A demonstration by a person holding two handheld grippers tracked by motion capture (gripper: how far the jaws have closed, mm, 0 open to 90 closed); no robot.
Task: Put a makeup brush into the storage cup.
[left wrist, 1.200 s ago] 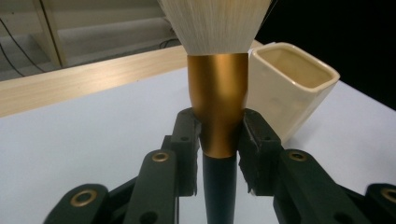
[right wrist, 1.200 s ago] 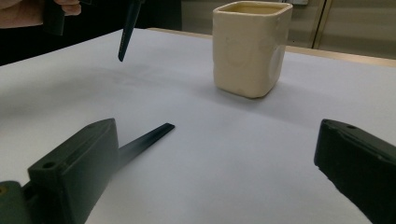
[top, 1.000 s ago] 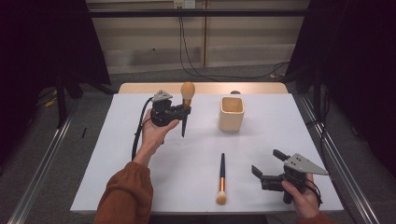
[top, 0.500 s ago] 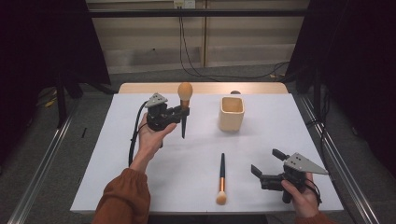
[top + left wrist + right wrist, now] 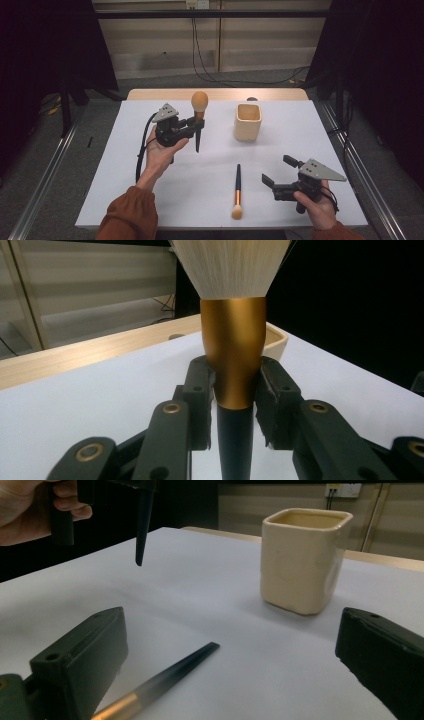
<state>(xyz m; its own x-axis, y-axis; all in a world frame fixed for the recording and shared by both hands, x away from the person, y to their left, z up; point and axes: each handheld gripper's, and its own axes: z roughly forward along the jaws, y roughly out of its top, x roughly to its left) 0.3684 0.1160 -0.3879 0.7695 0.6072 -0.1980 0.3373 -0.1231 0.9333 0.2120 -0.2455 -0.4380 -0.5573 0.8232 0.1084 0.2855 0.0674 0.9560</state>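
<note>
My left gripper (image 5: 197, 124) is shut on a large makeup brush (image 5: 199, 102) and holds it upright above the white table (image 5: 310, 135), left of centre. Its tan bristle head is up and its black handle tip points down. In the left gripper view the pads clamp the gold ferrule (image 5: 233, 350). A cream square cup (image 5: 248, 121) stands to the right of it. A second, thinner brush (image 5: 237, 190) lies on the table near the front. My right gripper (image 5: 276, 169) rests at the front right, open, nothing between its jaws. The right gripper view shows the cup (image 5: 300, 560) and the lying brush (image 5: 165, 677) ahead.
Black cables hang behind the table's wooden far edge (image 5: 220, 94). Metal rails (image 5: 50, 165) run along the floor on both sides. The gripper's cable (image 5: 142, 150) loops beside the left forearm.
The left gripper with the brush has drifted slightly left and toward the near side. The right gripper has stayed put.
</note>
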